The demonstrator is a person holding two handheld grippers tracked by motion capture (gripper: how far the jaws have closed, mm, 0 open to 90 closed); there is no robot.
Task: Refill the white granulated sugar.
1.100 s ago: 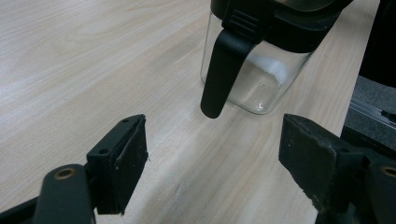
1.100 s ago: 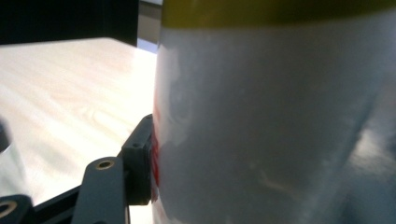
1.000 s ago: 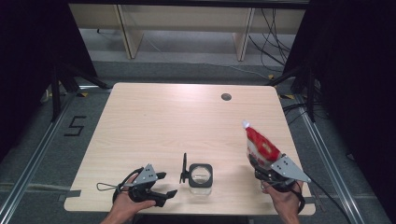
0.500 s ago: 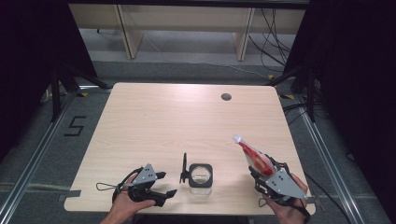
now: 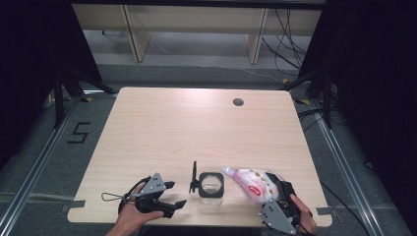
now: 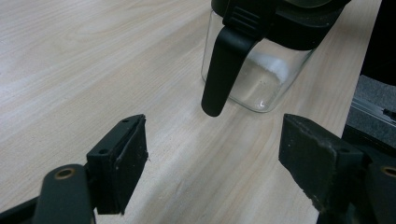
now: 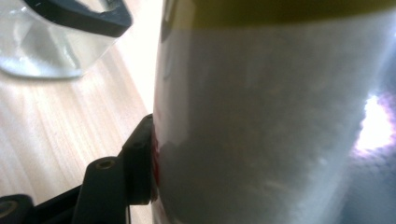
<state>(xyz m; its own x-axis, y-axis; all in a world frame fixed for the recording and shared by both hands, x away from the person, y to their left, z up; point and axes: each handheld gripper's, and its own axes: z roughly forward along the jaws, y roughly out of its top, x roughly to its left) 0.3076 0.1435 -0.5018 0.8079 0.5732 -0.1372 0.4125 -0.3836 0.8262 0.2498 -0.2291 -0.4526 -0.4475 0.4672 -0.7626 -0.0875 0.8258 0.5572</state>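
Pale wood table [image 5: 162, 132] is sitting on a grey floor with dark curtains at both sides and shelving legs behind; most of the top is lying bare, so open room is stretching from the middle back to the far edge, where a small round grommet hole [image 5: 238, 102] is sitting near the far right corner. All the work is crowding the near edge. Clear square jar [image 5: 211, 184] with a black rim is standing upright near the middle of that edge, its black hinged lid [image 5: 194, 177] standing up on edge at its left side. Left gripper [image 5: 169, 196] is resting just left of the jar, apart from it, jaws standing wide with nothing between them; in the left gripper view its pads [image 6: 123, 161] are framing bare wood with the jar [image 6: 261, 74] ahead. Right gripper [image 5: 275, 194] is sitting at the near right, close to the table edge, and is clamping the wide base of a white-and-red refill pouch [image 5: 251, 182]; in the right gripper view one pad [image 7: 140, 158] is pressing on the pouch wall [image 7: 280, 140], the other pad is hidden behind it. Pouch is lying tilted over, long axis running roughly right to left, spout end [image 5: 226, 170] pointing left toward the jar and hanging just beside its right rim; touching or not, cannot tell.
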